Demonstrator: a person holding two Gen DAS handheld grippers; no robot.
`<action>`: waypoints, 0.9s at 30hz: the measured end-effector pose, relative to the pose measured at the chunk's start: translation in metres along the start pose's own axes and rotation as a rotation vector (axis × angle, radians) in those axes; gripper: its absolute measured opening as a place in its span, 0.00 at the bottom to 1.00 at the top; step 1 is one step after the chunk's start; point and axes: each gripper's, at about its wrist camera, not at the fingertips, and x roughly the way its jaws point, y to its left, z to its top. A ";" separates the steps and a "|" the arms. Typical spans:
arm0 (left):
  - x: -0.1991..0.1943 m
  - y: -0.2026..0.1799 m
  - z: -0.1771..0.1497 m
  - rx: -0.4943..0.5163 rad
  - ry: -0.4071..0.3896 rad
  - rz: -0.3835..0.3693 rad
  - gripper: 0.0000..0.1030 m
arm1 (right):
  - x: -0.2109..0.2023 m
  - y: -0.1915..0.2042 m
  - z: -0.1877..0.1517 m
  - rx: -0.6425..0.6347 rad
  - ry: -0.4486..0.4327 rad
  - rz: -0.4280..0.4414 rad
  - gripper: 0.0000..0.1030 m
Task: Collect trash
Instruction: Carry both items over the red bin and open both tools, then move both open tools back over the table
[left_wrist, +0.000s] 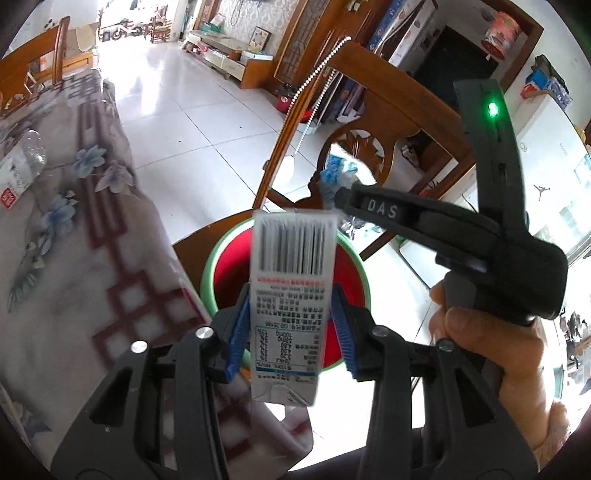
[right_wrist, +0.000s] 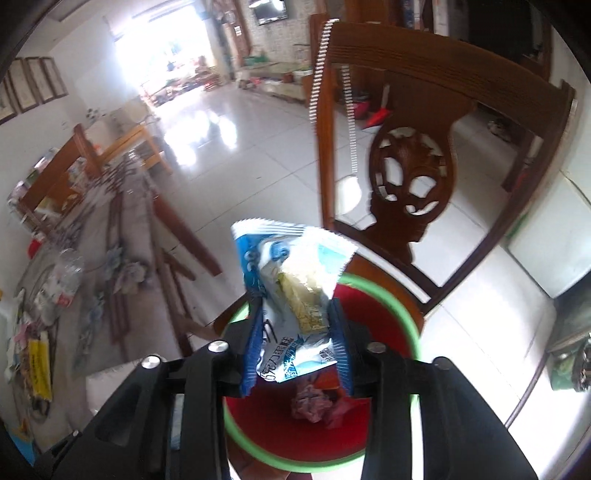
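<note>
Left hand-held gripper (left_wrist: 290, 332) has the milk carton (left_wrist: 290, 295) between its blue pads (left_wrist: 236, 332); the left pad meets the carton's side, the right shows a sliver of gap, so the hold looks slack or just let go, and I cannot tell for sure. Carton's long axis runs straight out along the fingers, barcode end forward. That end hangs over the near rim of the bin (left_wrist: 354, 266), green rim, red inside, which sits on the wooden chair (left_wrist: 399, 110) just off the desk (left_wrist: 74, 258) edge. Judged: the carton drops straight in.

Right hand-held gripper (right_wrist: 295, 339) is the nearer one, directly over the bin's mouth. A blue-and-white snack wrapper (right_wrist: 288, 280) stands between its pads (right_wrist: 341, 350), jaws partly spread, contact unclear. Crumpled pinkish trash (right_wrist: 314, 400) already lies inside the bin.

Writing: the carton has a barcode, a red band, a nutrition table with percentages and fine Chinese print, too small to read. "DAS" stands on the right gripper's finger in the left view. Wrapper shows large Chinese characters, not legible.

On the desk's far side lies a clear plastic bottle (left_wrist: 35, 147).
</note>
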 end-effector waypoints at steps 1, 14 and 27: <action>0.002 0.001 0.000 -0.007 0.001 -0.004 0.62 | -0.001 -0.004 0.001 0.014 -0.009 -0.012 0.43; -0.029 0.057 -0.023 -0.121 -0.050 0.049 0.73 | -0.007 0.013 0.006 -0.005 -0.064 0.015 0.68; -0.195 0.259 -0.080 -0.366 -0.247 0.474 0.79 | -0.006 0.097 0.000 -0.124 -0.029 0.140 0.77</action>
